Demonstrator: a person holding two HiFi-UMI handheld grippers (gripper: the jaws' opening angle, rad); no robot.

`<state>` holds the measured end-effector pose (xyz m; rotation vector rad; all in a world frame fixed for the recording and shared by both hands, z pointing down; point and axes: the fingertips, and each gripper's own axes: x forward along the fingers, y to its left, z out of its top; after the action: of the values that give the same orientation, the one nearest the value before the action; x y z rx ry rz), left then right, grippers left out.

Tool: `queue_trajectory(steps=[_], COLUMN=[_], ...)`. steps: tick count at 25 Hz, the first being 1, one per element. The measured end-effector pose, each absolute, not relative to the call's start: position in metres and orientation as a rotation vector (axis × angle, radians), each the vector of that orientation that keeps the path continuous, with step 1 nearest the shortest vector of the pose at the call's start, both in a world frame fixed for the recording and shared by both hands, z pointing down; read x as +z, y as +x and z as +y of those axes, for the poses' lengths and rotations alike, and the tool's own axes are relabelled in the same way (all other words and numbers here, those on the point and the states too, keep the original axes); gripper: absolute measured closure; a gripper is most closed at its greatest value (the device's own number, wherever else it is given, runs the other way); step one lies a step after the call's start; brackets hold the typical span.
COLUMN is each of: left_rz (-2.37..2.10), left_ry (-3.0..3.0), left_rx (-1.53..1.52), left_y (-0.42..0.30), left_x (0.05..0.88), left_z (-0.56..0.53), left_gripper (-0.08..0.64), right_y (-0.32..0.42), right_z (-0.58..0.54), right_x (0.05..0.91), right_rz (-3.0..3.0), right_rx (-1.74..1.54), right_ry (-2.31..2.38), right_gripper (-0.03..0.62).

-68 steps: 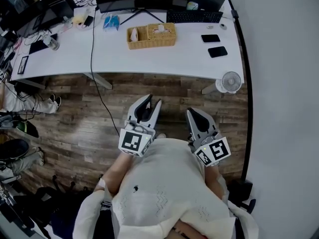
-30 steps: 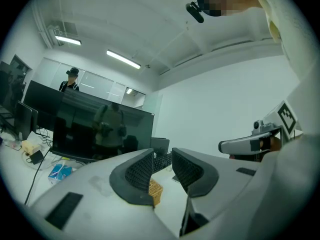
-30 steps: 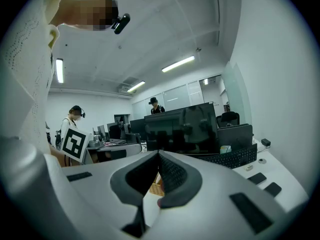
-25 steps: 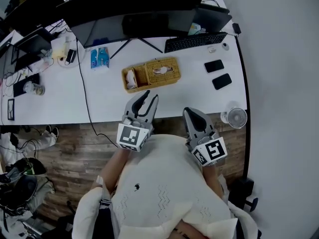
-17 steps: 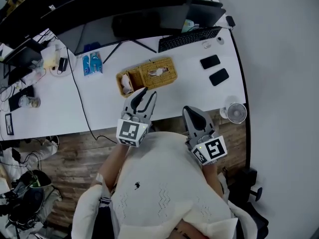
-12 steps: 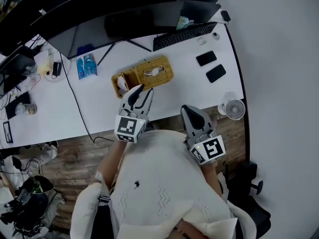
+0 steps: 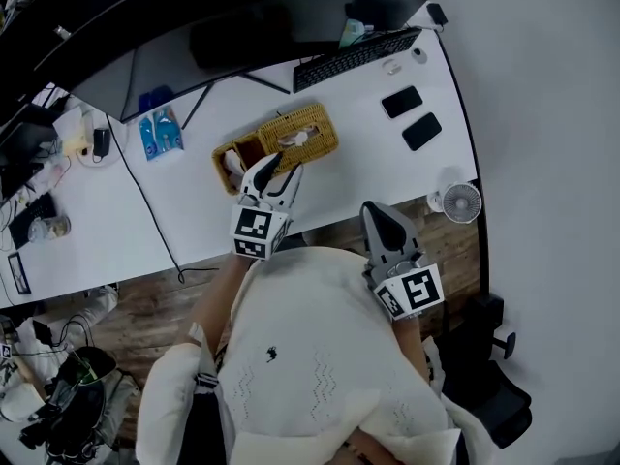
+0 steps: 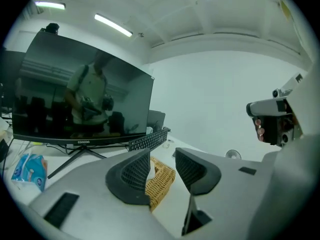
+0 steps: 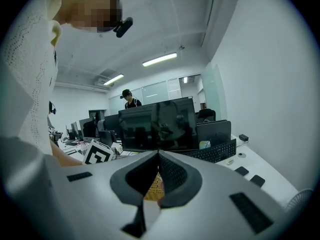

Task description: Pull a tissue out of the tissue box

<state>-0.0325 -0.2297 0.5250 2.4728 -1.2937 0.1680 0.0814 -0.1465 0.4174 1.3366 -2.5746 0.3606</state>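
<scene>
A wicker tissue box (image 7: 302,134) stands on the white desk (image 7: 184,223), with a white tissue (image 7: 293,138) poking from its top slot. A smaller wicker compartment (image 7: 231,161) adjoins its left end. My left gripper (image 7: 280,169) hovers at the box's near edge. Its jaws have just been opening and stand open, with nothing between them. In the left gripper view the wicker box (image 8: 161,180) shows beyond the open left gripper (image 8: 162,160). My right gripper (image 7: 380,213) is shut and empty, held back at the desk's front edge. Its closed jaws hide most of the wicker box (image 9: 152,190).
Behind the box are large dark monitors (image 7: 223,37) and a keyboard (image 7: 356,54). Two dark phones (image 7: 402,102) lie at the right. A blue packet (image 7: 159,133) and a black cable (image 7: 140,200) are at the left. A small fan (image 7: 461,201) stands off the desk's right corner.
The person has stepped up to the desk. The left gripper has moved forward and down to the wicker box, its jaws wider apart. The right gripper has barely shifted and stays shut.
</scene>
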Motion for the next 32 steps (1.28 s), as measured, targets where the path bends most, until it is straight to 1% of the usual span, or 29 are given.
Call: queue_trajectory(steps=[13,30,31,32], left_rz=[-1.261,-1.247,-1.264,-1.291], left_ry=[2.396,2.336,2.321,2.304], left_rx=[0.263,0.404,0.436,0.467], left_y=[-0.02,-0.004,-0.004,-0.004], left_x=[0.573,0.614,0.619,0.622], left_z=[-0.253,-0.282,-0.282,-0.283], left_gripper=[0.382,0.382,0.39,0.453], right_y=[0.1,0.121,0.121,0.121], right_z=[-0.135,-0.13,-0.13,-0.13], right_x=[0.429,0.448,0.449,0.45], right_rz=[-2.489,-2.4,-2.397,-2.395], right_rx=[0.419,0.492,0.496,0.5], right_ry=[1.438,1.528,1.528,1.527], right_gripper=[0.591,0.591,0.591,0.591])
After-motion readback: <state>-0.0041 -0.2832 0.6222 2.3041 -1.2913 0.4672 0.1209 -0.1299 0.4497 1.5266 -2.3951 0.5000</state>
